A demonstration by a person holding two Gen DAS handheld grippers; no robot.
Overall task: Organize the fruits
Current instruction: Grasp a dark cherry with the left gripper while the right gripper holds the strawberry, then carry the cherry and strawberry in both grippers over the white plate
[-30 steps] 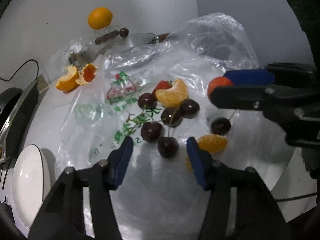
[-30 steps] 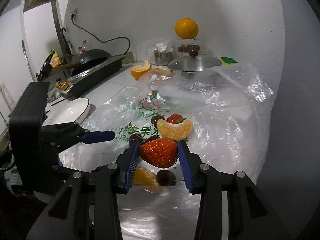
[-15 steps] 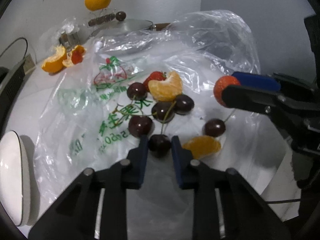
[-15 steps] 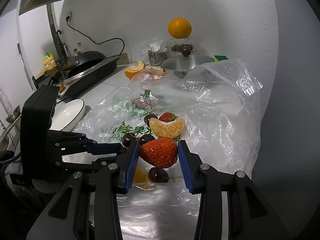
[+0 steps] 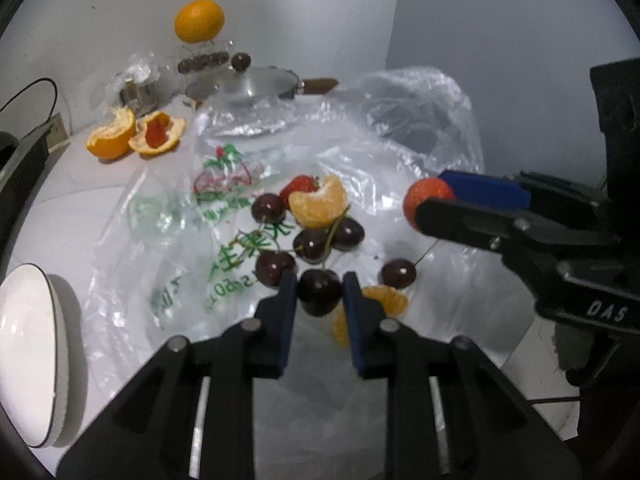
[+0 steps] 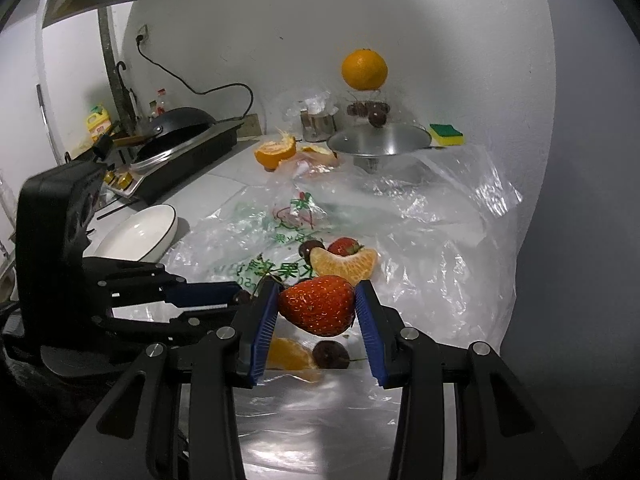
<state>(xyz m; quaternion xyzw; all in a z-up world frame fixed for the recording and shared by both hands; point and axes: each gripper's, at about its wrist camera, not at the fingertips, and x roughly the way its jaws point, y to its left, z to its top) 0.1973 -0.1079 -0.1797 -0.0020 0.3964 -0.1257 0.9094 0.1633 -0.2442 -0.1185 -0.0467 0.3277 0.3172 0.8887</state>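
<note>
Currently, the left gripper [image 5: 319, 294] had its jaws clamped on a dark cherry [image 5: 320, 291], stem pointing to 12 o'clock. The right gripper [image 6: 316, 307] had its jaws clamped on a strawberry [image 6: 318, 305]; in the left wrist view that berry showed at 3 o'clock of the fruit pile. Remaining fruit sat on the clear plastic bag [image 5: 400, 128] spread over the tabletop [image 5: 80, 208]: an orange segment [image 5: 318, 206] leaning on a second strawberry [image 5: 298, 186] at 12 o'clock of the held cherry, loose cherries [image 5: 276, 267] just beside, and another segment [image 5: 385, 298] at 3 o'clock. A white bowl [image 5: 28, 360] sat at 9 o'clock, off the bag. Peeled orange halves [image 5: 110, 136] lay at 11 o'clock, well apart. A whole orange [image 5: 199, 21] sat high at the back wall.
</note>
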